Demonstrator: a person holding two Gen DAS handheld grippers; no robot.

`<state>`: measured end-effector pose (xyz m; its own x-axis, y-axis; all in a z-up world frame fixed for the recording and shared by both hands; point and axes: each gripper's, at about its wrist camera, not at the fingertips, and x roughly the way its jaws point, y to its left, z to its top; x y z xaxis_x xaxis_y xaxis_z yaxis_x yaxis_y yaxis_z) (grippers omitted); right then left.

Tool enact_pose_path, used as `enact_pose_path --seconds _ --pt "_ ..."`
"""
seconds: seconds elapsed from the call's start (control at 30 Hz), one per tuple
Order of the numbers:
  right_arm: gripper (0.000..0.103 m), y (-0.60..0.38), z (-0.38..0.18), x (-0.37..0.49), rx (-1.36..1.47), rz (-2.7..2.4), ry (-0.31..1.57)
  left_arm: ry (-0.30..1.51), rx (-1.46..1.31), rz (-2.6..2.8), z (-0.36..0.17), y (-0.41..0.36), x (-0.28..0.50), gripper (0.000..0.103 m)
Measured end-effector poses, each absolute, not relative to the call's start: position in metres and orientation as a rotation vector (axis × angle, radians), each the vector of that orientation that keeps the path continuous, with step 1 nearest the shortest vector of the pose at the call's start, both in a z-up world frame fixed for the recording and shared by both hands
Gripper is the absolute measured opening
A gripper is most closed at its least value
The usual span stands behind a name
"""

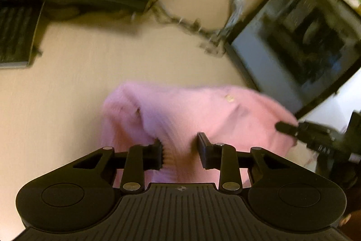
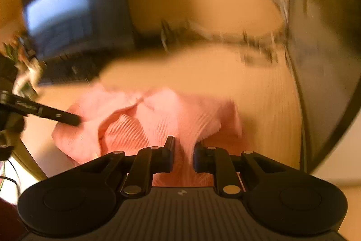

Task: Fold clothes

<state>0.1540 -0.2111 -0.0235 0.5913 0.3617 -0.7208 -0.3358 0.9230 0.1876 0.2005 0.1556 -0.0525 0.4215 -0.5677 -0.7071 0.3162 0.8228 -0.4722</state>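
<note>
Both views are smeared with blur, so fine detail is hard to read. A pink sweater (image 1: pixel 203 119) lies bunched on the pale wooden desk (image 1: pixel 79 87), ribbed knit showing near the cameras.

The left tool (image 1: pixel 180 150) sits low over the near edge of the sweater. Its fingers (image 1: pixel 158 154) stand apart with a strip of pink ribbed fabric running up between them; the cloth touches the left pad, but whether the pads actually pinch it I cannot tell.

The right tool (image 2: pixel 183 154) has its jaws drawn narrow, and a fold of the sweater (image 2: pixel 158 119) is gathered into a ridge that runs straight into the gap between them. The fabric is pulled taut in a fan of creases toward the pads, so this one is gripping the cloth.

From the left camera, the right tool (image 1: pixel 284 127) comes in at the right edge, its tip touching the sweater's far right side. From the right camera, the left tool (image 2: pixel 72 120) reaches in from the left, its tip at the sweater's left edge.

Behind the sweater, a laptop (image 1: pixel 300 42) stands open at the right, a keyboard (image 1: pixel 15 35) lies at the left, and a tangle of cables (image 1: pixel 194 26) trails across the back of the desk.
</note>
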Motion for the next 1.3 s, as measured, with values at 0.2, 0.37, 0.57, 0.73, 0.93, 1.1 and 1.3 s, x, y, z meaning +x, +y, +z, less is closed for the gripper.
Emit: enact_pose_path --seconds 0.2,0.37,0.57,0.73,0.93,1.1,1.3 --pt "0.049 -0.218 -0.032 0.155 0.034 0.374 0.883 1.040 -0.222 -0.467 -0.076 0.164 0.185 0.043" --pt "0.091 -0.223 0.011 0.157 0.060 0.399 0.712 0.928 -0.239 -0.490 -0.039 0.166 0.182 0.064" --pt "0.103 -0.209 -0.008 0.197 0.321 0.487 0.724 0.834 -0.407 -0.632 -0.029 0.146 0.193 0.100" --pt "0.103 -0.199 -0.059 0.215 0.389 0.355 0.860 0.907 -0.462 -0.617 -0.054 0.128 0.208 0.101" --pt "0.103 -0.182 -0.057 0.216 0.285 0.328 0.896 0.985 -0.460 -0.567 -0.077 0.119 0.217 0.103" --pt "0.103 -0.186 -0.031 0.217 0.235 0.342 0.880 0.990 -0.433 -0.576 -0.075 0.116 0.216 0.103" --pt "0.103 -0.177 -0.046 0.238 0.038 0.232 0.899 0.995 -0.446 -0.586 -0.081 0.117 0.221 0.103"
